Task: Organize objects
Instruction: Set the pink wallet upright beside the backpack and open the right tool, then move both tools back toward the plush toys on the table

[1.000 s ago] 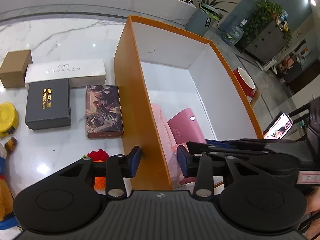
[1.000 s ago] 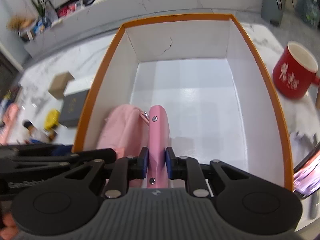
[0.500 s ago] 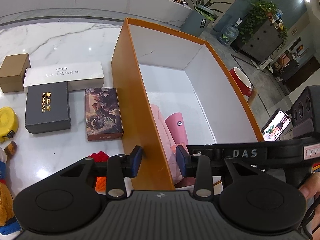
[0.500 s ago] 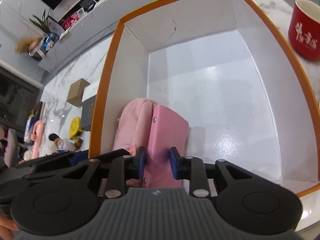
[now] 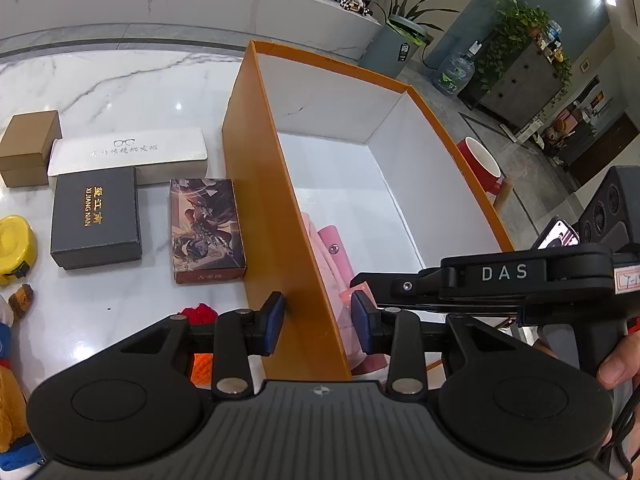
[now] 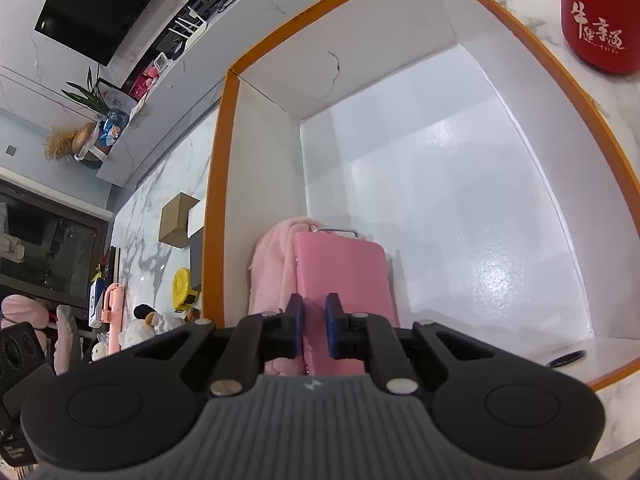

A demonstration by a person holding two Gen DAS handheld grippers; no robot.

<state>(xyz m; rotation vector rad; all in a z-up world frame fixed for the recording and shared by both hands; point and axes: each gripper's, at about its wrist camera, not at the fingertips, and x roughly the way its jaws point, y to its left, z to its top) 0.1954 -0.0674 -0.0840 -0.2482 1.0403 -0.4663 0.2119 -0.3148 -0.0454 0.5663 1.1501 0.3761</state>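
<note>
An orange box with white inside (image 5: 276,200) stands on the marble table; it also shows in the right wrist view (image 6: 216,200). A pink wallet (image 6: 340,276) lies flat in its near left corner beside a pink cloth (image 6: 272,264); both show in the left wrist view, the wallet (image 5: 336,248) partly hidden by the wall. My right gripper (image 6: 314,330) is above the wallet's near end with the jaws slightly apart, not gripping it. My left gripper (image 5: 318,322) is open and straddles the box's left wall.
Left of the box lie a picture-printed box (image 5: 206,230), a black box (image 5: 96,216), a white glasses case (image 5: 128,154), a brown box (image 5: 30,146) and a yellow tape measure (image 5: 14,248). A red mug (image 6: 596,16) stands right of the box. Toys sit at the near left.
The right gripper let go of the pink wallet, which tipped from upright to lying flat in the box. The right gripper drew back. The left gripper stayed over the wall.
</note>
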